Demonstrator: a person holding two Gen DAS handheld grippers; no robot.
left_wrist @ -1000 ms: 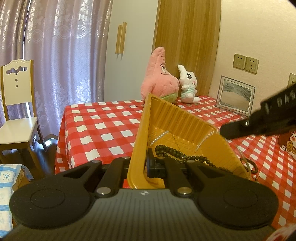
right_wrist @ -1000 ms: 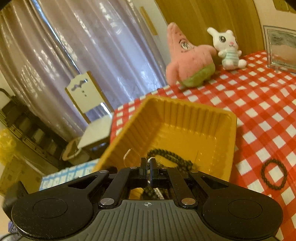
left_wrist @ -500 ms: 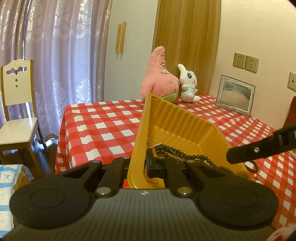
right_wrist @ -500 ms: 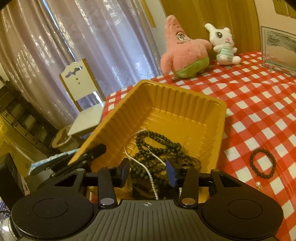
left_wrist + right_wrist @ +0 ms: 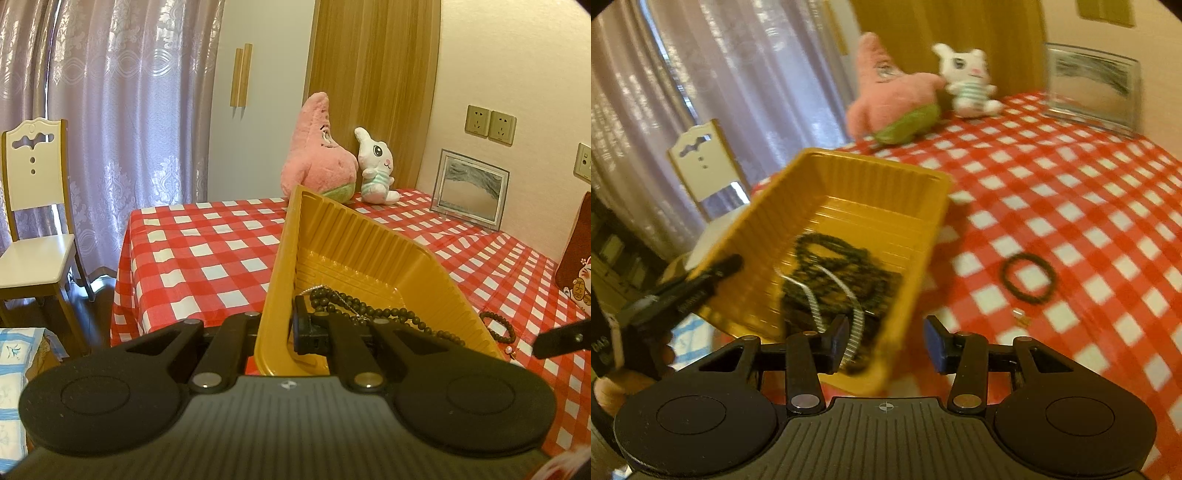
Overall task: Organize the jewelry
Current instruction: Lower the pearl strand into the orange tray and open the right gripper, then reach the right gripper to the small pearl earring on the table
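The left tongs [image 5: 291, 328] are clamping the yellow tray's [image 5: 373, 236] near wall; the right tongs [image 5: 884, 341] are standing part-open, gripping nothing, the bead bracelet [image 5: 1028, 277] ahead.

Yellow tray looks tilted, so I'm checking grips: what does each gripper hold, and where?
Left gripper pinches the yellow tray by its near wall. Right gripper is open, holding nothing.
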